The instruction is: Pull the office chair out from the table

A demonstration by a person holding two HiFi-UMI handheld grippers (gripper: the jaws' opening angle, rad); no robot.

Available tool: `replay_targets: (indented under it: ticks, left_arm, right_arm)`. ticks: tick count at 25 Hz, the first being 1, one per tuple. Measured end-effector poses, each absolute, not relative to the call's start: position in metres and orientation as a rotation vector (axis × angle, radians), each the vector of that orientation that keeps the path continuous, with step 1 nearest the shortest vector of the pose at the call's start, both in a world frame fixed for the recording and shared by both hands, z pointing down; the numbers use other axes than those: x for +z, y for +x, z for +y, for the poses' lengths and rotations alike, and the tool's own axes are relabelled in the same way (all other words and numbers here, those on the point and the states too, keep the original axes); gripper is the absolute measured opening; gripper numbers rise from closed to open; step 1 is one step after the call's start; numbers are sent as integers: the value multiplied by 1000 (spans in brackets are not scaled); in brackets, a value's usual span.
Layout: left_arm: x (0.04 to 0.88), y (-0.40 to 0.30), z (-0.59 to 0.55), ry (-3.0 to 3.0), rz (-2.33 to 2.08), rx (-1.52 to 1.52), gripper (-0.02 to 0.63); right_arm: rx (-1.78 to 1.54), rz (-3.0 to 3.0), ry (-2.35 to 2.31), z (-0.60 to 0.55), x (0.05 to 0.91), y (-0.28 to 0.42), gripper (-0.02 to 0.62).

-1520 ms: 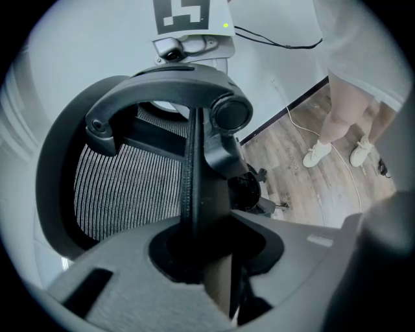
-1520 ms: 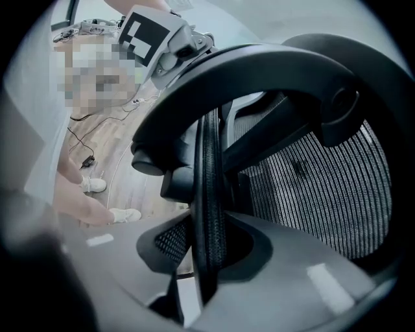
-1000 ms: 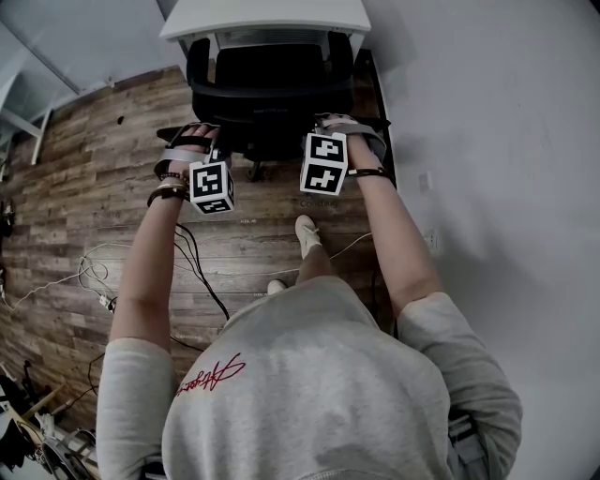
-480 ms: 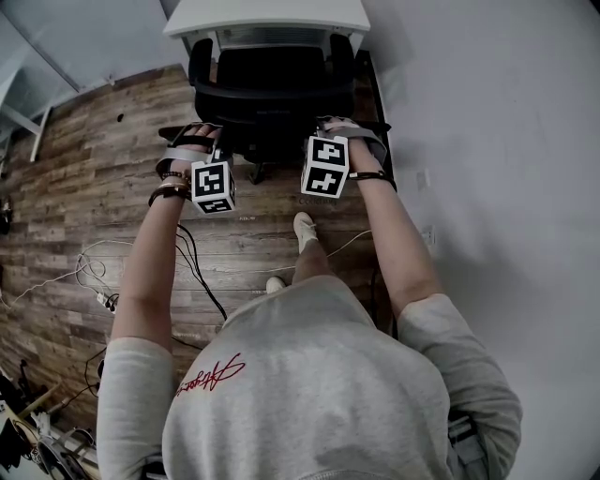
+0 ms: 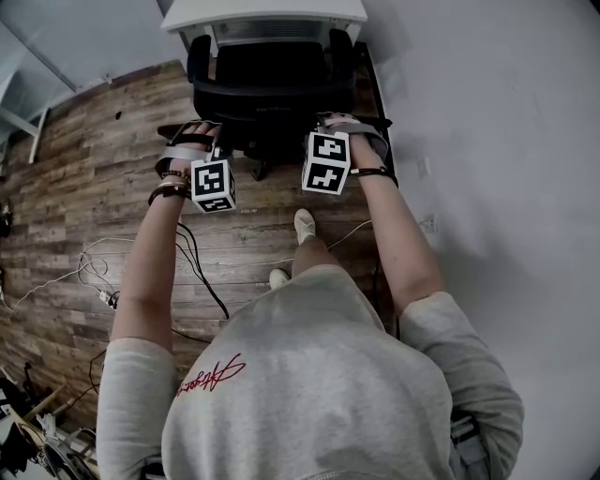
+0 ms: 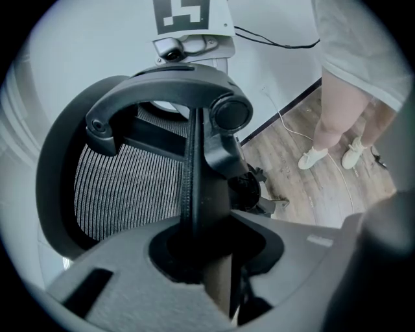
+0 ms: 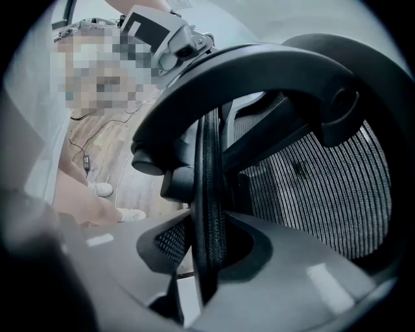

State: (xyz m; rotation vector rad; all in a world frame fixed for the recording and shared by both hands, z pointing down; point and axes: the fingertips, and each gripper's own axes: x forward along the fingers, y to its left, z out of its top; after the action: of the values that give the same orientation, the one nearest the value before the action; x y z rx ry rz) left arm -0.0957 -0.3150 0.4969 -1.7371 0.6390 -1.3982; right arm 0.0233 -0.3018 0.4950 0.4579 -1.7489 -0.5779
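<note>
Fingers (image 6: 305, 259) on left gripper (image 6: 206, 259) and right gripper (image 7: 209, 256) each pinch the office chair rim (image 6: 194, 162) between them, so I'd tug evenly, no twisting.

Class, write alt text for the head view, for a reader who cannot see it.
From above, a person in a grey sweatshirt reaches forward, the left gripper and right gripper each clamped on the back of a black office chair. The chair stands at a white table; cables trail over the wooden floor.
</note>
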Motion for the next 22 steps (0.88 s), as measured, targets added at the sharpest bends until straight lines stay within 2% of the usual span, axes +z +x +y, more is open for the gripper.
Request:
replay_targets:
  ticks: [22]
  left_arm:
    - [500, -90, -286, -1743, 634, -1401, 94]
  right_arm:
    - [-569, -1749, 455, -272, 497, 29, 95]
